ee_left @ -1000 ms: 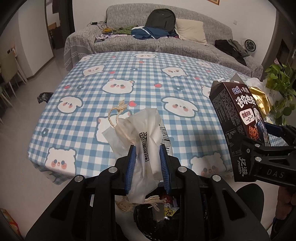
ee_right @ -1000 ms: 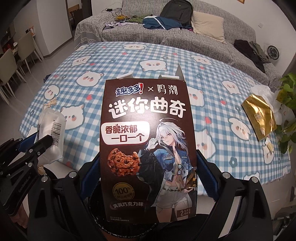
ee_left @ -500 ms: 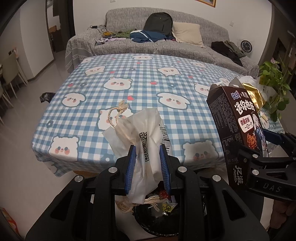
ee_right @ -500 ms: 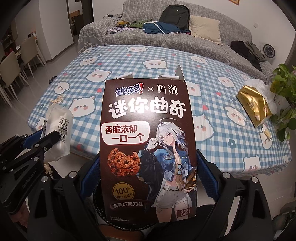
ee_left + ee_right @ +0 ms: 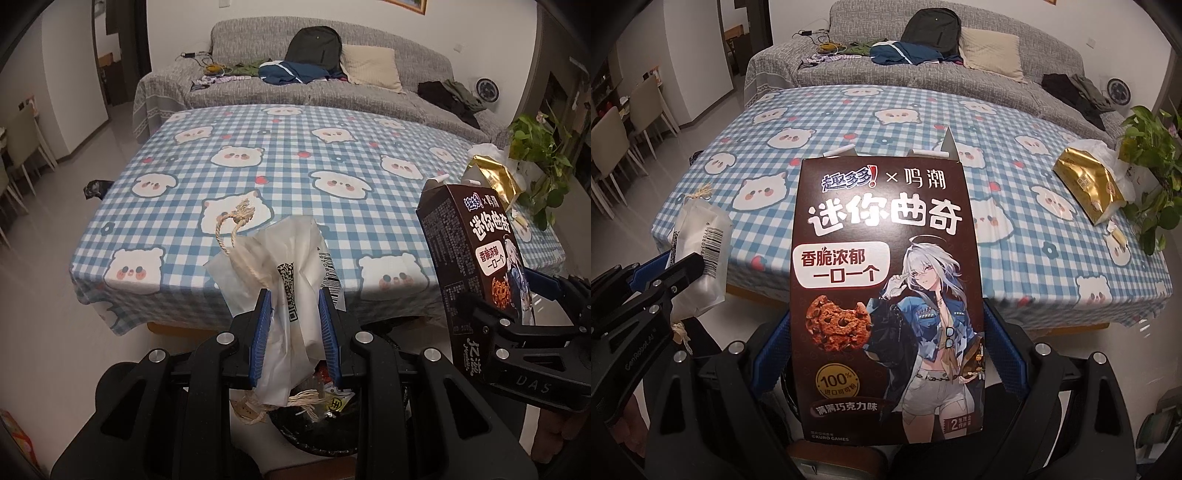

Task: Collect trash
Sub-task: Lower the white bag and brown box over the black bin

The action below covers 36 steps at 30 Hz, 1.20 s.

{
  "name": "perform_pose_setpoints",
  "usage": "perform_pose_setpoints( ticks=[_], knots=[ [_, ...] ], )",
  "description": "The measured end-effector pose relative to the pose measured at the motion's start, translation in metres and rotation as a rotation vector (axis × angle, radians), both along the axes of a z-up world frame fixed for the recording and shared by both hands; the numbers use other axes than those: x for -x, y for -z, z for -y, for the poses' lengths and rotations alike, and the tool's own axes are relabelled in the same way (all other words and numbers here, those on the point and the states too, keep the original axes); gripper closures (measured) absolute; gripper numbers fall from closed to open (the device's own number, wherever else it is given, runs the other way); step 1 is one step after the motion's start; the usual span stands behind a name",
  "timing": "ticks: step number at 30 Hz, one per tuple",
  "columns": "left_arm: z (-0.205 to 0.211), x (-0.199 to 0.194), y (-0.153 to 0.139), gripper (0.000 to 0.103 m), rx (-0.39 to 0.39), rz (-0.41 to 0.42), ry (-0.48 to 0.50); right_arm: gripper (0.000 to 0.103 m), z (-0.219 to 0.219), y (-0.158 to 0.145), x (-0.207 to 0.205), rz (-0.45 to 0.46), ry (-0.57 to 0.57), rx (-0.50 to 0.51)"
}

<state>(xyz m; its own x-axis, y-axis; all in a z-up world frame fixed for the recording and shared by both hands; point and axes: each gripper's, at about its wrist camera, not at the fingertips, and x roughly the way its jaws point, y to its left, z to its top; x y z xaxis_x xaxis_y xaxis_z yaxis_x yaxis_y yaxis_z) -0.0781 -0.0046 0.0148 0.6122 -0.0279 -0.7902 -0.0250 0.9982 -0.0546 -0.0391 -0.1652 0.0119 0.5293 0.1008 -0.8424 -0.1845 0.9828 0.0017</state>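
Both grippers loaded with trash, off the near table edge.

Left gripper (image 5: 293, 332) narrow, pads clamped on white plastic bag (image 5: 295, 266) with twine loop at 11 o'clock; black bin (image 5: 314, 428) below at 6. Right gripper (image 5: 886, 350) wide, clamped on brown cookie box (image 5: 886, 288), upright. Gold packet (image 5: 1086, 184) on checked tablecloth (image 5: 923, 110) at 2 o'clock.

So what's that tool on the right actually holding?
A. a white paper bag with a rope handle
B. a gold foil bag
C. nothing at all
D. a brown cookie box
D: the right gripper has its jaws pressed against both sides of the brown cookie box, while the white paper bag sits in the left gripper and the gold foil bag lies on the table.
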Motion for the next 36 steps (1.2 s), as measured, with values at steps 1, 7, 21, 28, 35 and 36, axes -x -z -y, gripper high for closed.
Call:
perform_pose_setpoints(
  ticks=[1, 7, 21, 28, 35, 36],
  knots=[
    [0.000, 0.002, 0.002, 0.077, 0.003, -0.003, 0.003, 0.015, 0.001, 0.002, 0.003, -0.003, 0.002, -0.006],
    [0.002, 0.012, 0.012, 0.077, 0.004, -0.010, 0.003, 0.015, 0.000, 0.017, 0.019, -0.016, 0.008, -0.021],
    [-0.006, 0.025, 0.060, 0.077, 0.036, -0.074, -0.001, 0.015, -0.009, 0.067, 0.031, -0.086, -0.004, -0.042],
    [-0.013, 0.027, 0.106, 0.077, 0.062, -0.109, -0.007, 0.015, -0.011, 0.106, 0.033, -0.142, 0.001, -0.032],
    [-0.019, 0.020, 0.139, 0.077, 0.060, -0.133, -0.020, 0.015, -0.017, 0.143, 0.028, -0.184, 0.009, -0.006],
    [-0.020, 0.019, 0.143, 0.077, 0.058, -0.138, -0.023, 0.015, -0.018, 0.147, 0.027, -0.190, 0.010, -0.006]
  ],
)
